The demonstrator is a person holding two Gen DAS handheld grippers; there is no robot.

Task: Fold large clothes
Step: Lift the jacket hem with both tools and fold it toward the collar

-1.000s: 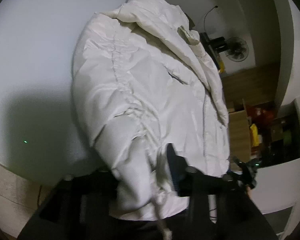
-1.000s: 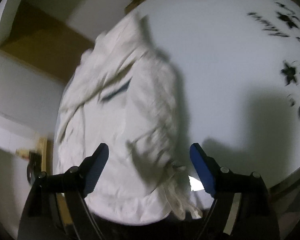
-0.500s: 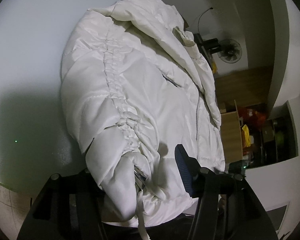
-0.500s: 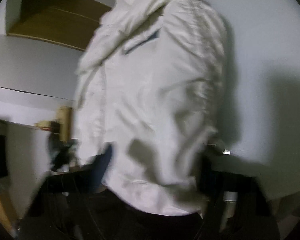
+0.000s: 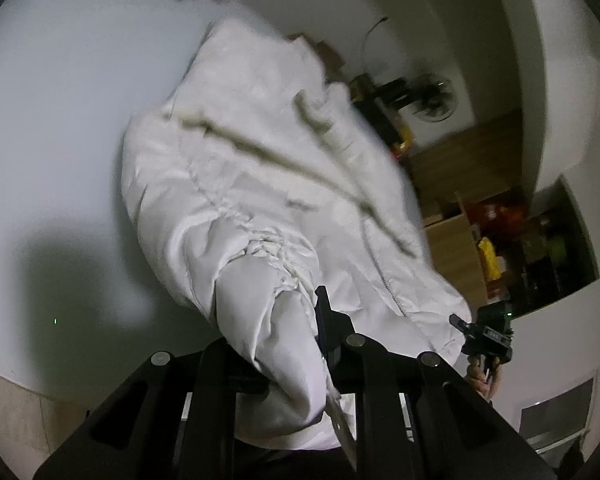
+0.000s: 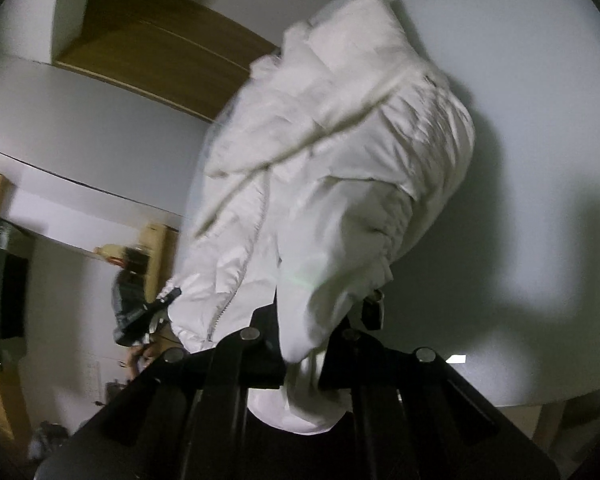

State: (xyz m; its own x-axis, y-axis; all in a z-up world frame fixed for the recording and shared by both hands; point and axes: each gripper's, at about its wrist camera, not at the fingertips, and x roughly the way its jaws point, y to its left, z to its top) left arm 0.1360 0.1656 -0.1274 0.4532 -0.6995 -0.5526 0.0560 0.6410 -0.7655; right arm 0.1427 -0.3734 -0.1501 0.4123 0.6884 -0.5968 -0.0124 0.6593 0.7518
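Jacket (image 5: 268, 200), white and puffy, lies on the pale table (image 5: 60, 120) with its near end raised off the surface. Left wrist view: my left gripper (image 5: 288, 344) is closed on a gathered fold at the jacket's near hem; one dark finger (image 5: 326, 320) shows beside the cloth, the other is hidden under it. The zipper (image 5: 384, 272) runs down the right side. My right gripper (image 5: 484, 332) appears at the far hem corner. Right wrist view: my right gripper (image 6: 300, 344) is clamped on the jacket (image 6: 340, 160), cloth bunched between its jaws. Far parts are blurred. The table (image 6: 540, 120) lies beneath; wooden shelving (image 6: 148, 48) stands behind.
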